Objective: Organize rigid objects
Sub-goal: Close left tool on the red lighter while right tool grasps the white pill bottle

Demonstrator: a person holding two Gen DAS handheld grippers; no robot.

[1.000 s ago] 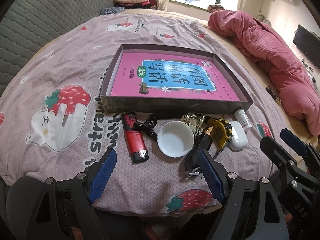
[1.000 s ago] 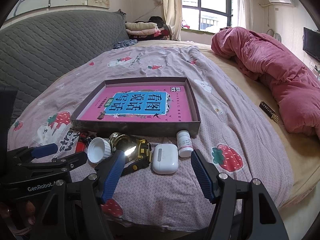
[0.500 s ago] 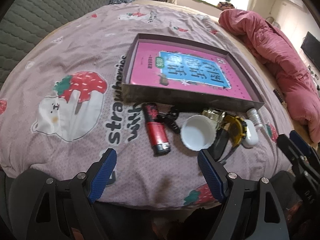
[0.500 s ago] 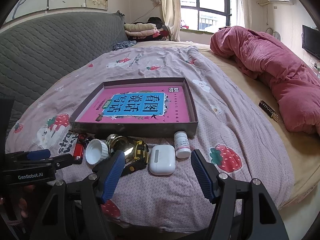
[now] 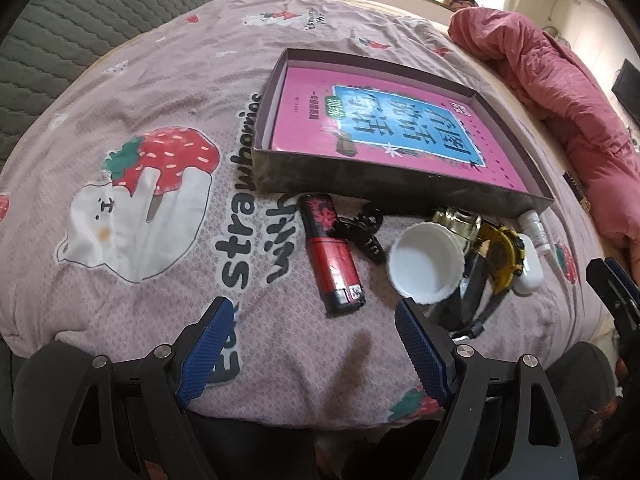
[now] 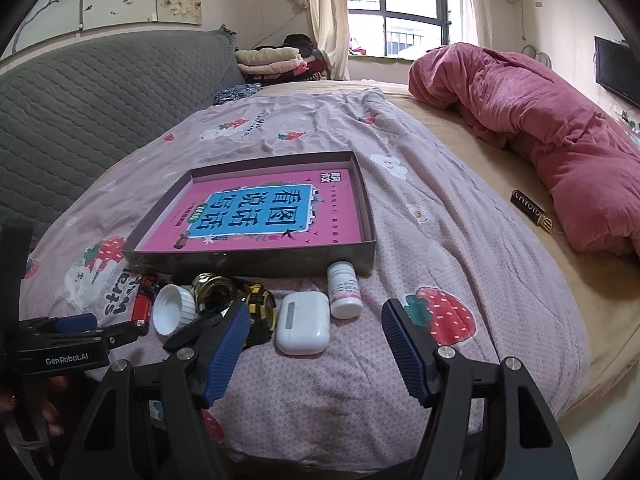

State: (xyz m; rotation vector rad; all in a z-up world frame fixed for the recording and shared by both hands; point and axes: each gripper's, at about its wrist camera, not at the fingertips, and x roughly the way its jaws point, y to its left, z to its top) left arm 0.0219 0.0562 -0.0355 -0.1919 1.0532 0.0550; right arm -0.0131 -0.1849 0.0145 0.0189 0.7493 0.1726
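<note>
Ahead of my grippers the shallow box (image 5: 340, 172) held only a pink book (image 5: 384, 124). My left gripper (image 5: 316, 344) hung spread and empty before the lighter (image 5: 332, 256); my right gripper (image 6: 316, 356) gaped empty before the white earbud case (image 6: 303, 322).

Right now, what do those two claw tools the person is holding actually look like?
Both are black, angular frames with silver bolts. The left gripper and right gripper each carry two fingers faced with ribbed blue pads. The left one's side bears white "GenRobot.AI" lettering. No cables or sleeves are visible.

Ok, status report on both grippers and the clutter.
Both hand-held grippers open, empty. Lighter, cap, earbud case, pill bottle outside box. Nothing blocking.
</note>
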